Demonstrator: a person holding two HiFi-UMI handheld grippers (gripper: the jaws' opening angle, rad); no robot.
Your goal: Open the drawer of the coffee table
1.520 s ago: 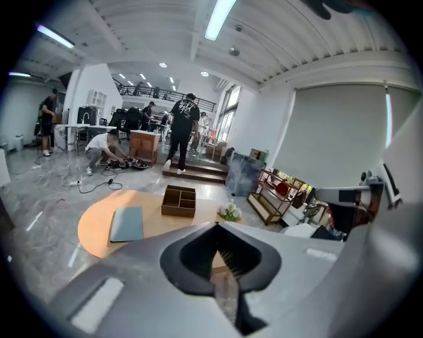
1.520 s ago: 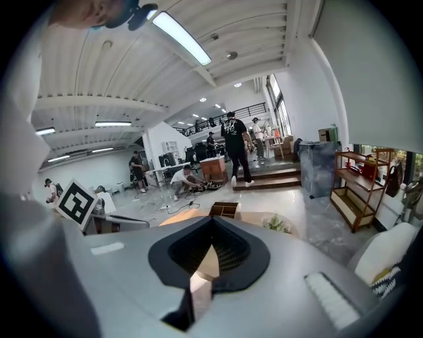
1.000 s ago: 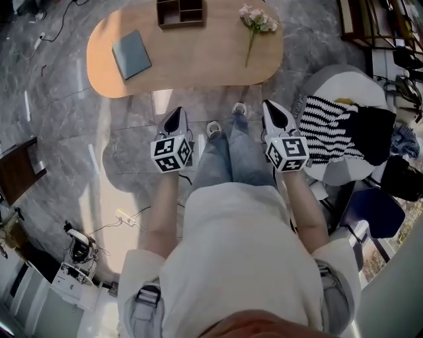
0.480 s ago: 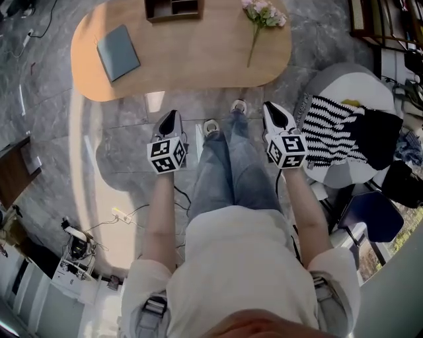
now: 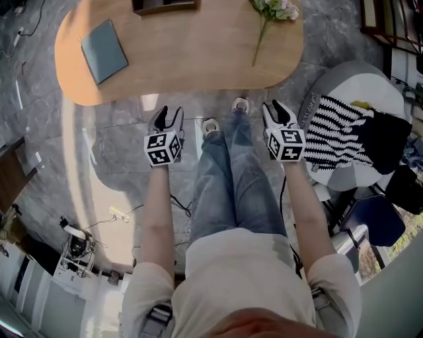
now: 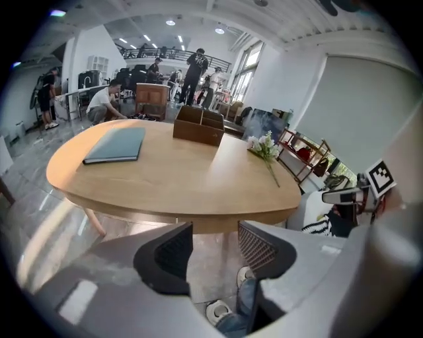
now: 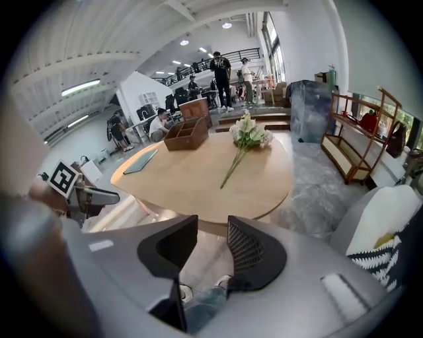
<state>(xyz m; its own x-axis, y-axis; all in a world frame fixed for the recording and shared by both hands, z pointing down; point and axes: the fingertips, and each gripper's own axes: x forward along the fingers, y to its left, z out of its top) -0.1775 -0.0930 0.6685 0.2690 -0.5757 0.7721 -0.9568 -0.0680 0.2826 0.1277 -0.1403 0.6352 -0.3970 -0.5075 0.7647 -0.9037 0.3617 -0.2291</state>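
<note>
1. The counter (image 5: 198, 66) stands on the floor (image 5: 119, 152), just ahead of the person's shoes (image 5: 211, 127).
2. On the counter, a book (image 5: 104, 51) lies at the left, a box (image 5: 165, 5) sits at the far edge near the middle, and flowers (image 5: 272, 13) lie at the right.
3. A seat (image 5: 350, 82) stands right of the counter, near its right end.
4. A cloth (image 5: 327, 129) lies on the seat.

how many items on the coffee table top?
3 on the coffee table: a grey-blue book at the left end, a wooden organizer box at the far edge, and a flower sprig on the right. The whole top shows, so nothing looks hidden.
</note>
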